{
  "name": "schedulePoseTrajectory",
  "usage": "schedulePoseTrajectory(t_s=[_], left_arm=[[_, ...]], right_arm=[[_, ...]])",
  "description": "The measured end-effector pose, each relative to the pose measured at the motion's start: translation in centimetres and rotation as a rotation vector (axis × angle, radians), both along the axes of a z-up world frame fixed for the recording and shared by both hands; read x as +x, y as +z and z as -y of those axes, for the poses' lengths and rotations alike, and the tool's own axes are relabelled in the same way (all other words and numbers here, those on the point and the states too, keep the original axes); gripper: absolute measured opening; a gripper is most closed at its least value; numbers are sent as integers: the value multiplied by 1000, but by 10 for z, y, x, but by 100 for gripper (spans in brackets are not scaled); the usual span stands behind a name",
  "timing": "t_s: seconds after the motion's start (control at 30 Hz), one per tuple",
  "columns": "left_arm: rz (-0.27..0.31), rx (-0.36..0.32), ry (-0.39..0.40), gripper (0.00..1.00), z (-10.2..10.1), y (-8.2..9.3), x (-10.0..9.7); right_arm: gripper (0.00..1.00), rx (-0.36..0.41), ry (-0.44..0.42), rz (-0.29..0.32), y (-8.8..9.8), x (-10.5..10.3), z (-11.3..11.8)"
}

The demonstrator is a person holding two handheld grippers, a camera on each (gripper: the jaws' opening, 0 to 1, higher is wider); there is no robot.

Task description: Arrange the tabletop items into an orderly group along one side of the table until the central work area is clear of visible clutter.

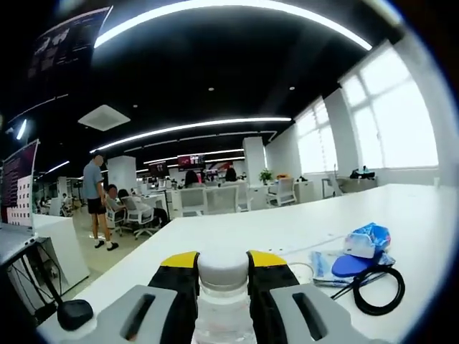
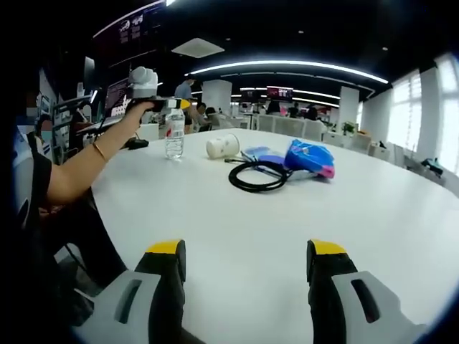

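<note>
Left claw (image 1: 223,287) grips clear water bottle (image 1: 223,301); cup (image 2: 223,146) lies tipped.

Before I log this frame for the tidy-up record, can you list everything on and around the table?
water bottle: one, clear with white cap, near the table edge, between the left gripper's jaws
paper cup: one, white, on its side beside the bottle
cable: one, black, coiled mid-table
blue bag: one, blue with pink, right of the coil
flat packet: one, blue, behind the coil
table: one, white
black mouse: one, by the table edge
left gripper: shut on the bottle cap
right gripper: open, over bare table
</note>
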State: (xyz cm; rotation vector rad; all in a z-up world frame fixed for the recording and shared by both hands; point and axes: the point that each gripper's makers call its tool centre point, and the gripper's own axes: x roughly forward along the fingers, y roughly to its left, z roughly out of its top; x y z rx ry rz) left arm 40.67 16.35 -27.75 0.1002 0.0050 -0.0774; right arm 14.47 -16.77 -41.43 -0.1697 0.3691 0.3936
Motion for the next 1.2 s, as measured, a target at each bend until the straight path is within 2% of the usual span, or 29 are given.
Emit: schedulePoseTrajectory(t_s=[0.2, 0.5, 0.6, 0.73, 0.93, 0.97, 1.0, 1.03, 1.1, 1.2], left_arm=[[-12, 10, 18, 23, -9, 2, 15], [-23, -52, 68, 23, -20, 5, 40], [-21, -52, 70, 23, -20, 6, 43], [-13, -28, 87, 22, -18, 9, 58], [-11, -19, 89, 22, -15, 4, 66], [40, -18, 85, 22, -15, 11, 68], [3, -21, 89, 23, -17, 6, 66], [-2, -23, 86, 23, -18, 5, 67], [-7, -41, 85, 23, -21, 6, 68], [8, -29, 107, 23, -19, 6, 67]], right_arm=[[65, -4, 0, 5, 1, 7, -5], [65, -9, -20, -1, 1, 17, -4], [65, -11, -24, -1, 1, 18, -3], [65, -36, -35, -14, -2, 23, 1], [65, -42, -47, -20, -3, 27, 4], [65, -43, -47, -21, -3, 28, 4], [65, -42, -49, -25, -5, 28, 4], [65, -43, -49, -28, -6, 29, 4], [65, -48, -46, -36, -8, 29, 3], [65, -56, -42, -43, -9, 29, 2]])
